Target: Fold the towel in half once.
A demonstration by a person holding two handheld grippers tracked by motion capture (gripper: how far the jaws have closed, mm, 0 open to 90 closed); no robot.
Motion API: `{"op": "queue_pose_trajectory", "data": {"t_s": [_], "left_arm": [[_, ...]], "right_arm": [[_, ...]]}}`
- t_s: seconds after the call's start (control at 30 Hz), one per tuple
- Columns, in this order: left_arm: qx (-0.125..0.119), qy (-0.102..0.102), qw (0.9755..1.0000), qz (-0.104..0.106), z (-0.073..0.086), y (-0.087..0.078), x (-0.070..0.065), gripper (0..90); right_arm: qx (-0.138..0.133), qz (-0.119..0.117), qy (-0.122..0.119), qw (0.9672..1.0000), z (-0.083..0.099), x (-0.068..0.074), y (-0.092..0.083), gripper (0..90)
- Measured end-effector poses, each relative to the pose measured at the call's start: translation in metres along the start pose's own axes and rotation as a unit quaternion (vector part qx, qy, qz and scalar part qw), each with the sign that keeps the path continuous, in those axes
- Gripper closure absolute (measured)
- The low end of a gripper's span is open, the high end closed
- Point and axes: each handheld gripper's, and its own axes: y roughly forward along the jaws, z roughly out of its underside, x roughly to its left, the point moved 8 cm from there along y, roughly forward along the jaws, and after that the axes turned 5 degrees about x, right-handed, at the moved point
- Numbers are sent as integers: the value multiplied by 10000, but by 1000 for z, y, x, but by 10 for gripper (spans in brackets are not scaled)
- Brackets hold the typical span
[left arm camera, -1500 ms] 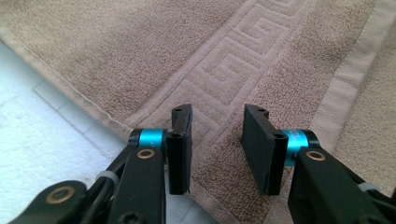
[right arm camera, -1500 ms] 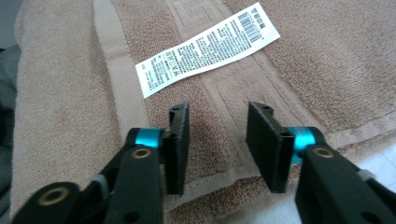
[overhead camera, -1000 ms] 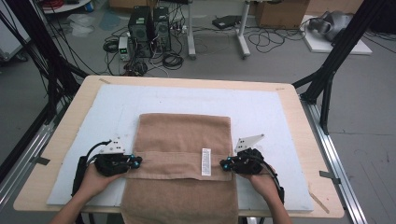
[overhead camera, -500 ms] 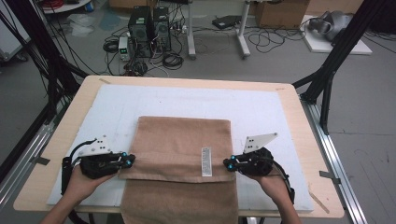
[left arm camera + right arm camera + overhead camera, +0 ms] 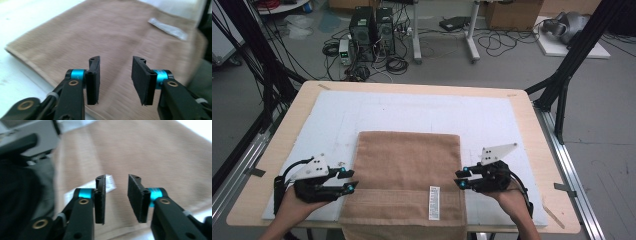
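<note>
Towel [image 5: 408,170] between grippers, tag [image 5: 434,203] up.

Count: one brown towel [image 5: 408,172] at lower centre of the high view, with one white label [image 5: 434,202] on its near folded band; one white mat [image 5: 422,115] under it, on one table [image 5: 532,130]. Two grippers, left gripper [image 5: 347,180] at lower left and right gripper [image 5: 460,178] at lower right, two black fingers [image 5: 93,80] each. Floor at top of frame: two computer towers [image 5: 372,27], one cardboard box [image 5: 509,14].
</note>
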Motion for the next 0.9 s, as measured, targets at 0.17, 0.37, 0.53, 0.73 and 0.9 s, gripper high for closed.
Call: {"op": "queue_pose_trajectory", "data": {"t_s": [0.17, 0.37, 0.53, 0.73, 0.9], "left_arm": [[-37, -252, 9988, -429, -10, 24, 35, 525], [52, -337, 9974, -635, -17, 39, 56, 507], [-54, -434, 9969, -651, -26, 45, 66, 470], [-45, -785, 9945, -698, -23, 52, 86, 429], [-12, -1019, 9907, -897, -17, 65, 106, 419]], "right_arm": [[73, 459, 287, 9985, -6, -41, 7, 586], [79, 810, 395, 9959, -17, -71, 14, 514], [95, 999, 447, 9939, -20, -82, 20, 447], [116, 1201, 582, 9910, -20, -94, 22, 381], [151, 1355, 695, 9882, -22, -112, 23, 353]]}}
